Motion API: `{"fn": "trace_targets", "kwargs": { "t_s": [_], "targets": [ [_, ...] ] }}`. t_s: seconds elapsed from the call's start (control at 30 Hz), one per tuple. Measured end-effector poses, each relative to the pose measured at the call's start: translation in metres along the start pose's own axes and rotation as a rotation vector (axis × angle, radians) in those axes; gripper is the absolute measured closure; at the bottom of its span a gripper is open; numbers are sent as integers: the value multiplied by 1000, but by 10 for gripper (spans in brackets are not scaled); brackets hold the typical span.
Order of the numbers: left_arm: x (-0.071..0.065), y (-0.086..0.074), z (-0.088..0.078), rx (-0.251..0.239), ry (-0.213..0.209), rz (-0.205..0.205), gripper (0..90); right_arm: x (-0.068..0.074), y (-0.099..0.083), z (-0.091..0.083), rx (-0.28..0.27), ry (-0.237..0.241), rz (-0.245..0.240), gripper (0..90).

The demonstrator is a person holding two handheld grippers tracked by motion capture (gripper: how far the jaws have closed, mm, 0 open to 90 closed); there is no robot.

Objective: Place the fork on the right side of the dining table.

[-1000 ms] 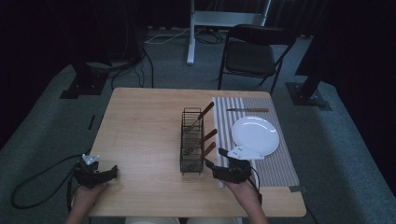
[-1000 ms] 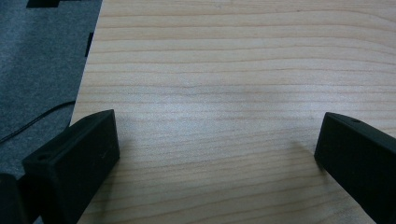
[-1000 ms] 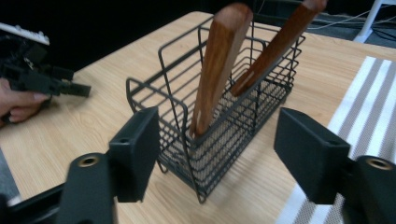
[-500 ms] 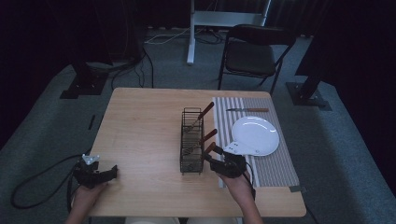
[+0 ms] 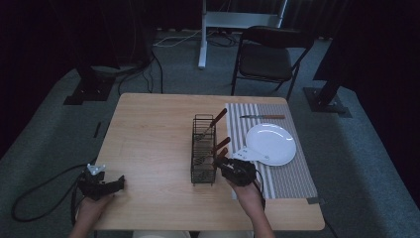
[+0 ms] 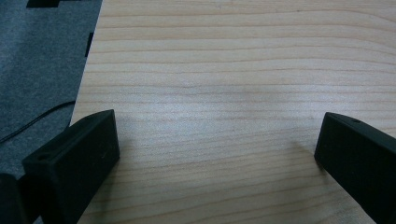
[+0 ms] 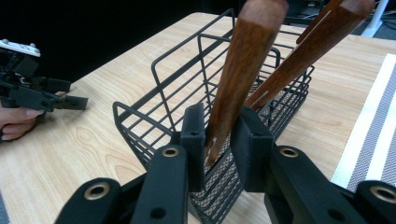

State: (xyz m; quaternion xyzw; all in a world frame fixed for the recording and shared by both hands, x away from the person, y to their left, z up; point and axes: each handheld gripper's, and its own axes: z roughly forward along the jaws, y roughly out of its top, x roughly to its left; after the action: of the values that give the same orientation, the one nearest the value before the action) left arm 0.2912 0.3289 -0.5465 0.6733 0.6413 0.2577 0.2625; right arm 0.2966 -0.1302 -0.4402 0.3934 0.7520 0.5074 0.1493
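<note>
**Right gripper closed around a wooden handle in the wire basket**

The nearest brown wooden utensil handle [image 7: 243,70] rose tilted out of the black wire cutlery basket [image 7: 187,88], smooth and rounded at its top, with a darker grain toward its lower end. The right gripper [image 7: 218,135] had its two black jaws drawn in on either side of this handle, the pads at or nearly at the wood; whether they pressed it firmly could not be told. A second wooden handle [image 7: 308,51] leaned behind the first in the same near end of the basket.

In the high view the basket [image 5: 203,148] stood near the middle of the light wooden table [image 5: 148,129], long and narrow, with a third handle [image 5: 218,118] slanting from its far end. The right gripper [image 5: 233,169] sat at the basket's near right corner.

Just right of the basket lay a grey striped placemat [image 5: 287,173], bearing a round white plate [image 5: 271,144] and, farther back, a knife with a wooden handle [image 5: 262,117].

The left gripper [image 5: 106,184] rested at the table's near left edge, well apart from the basket, its jaws spread wide over bare wood with nothing between them.
</note>
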Motion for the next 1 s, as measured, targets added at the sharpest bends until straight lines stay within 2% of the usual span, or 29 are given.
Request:
{"fn": "trace_targets", "kwargs": {
  "t_s": [0.2,0.43,0.5,0.77,0.8,1.0],
  "targets": [
    [0,0,0,0,0,0,3,-1,0,-2,-8,28,30,806],
    [0,0,0,2,0,2,3,5,5,-3,-6,-11,-18,810],
    [0,0,0,2,0,2,3,11,12,-8,-24,-28,-36,810],
    [0,0,0,3,0,3,3,16,28,-21,-68,-21,-53,810],
    [0,0,0,3,0,3,3,17,32,-27,-79,-35,-61,810],
    [0,0,0,2,0,3,3,15,38,-44,-119,-40,-51,810]
  ]
}}
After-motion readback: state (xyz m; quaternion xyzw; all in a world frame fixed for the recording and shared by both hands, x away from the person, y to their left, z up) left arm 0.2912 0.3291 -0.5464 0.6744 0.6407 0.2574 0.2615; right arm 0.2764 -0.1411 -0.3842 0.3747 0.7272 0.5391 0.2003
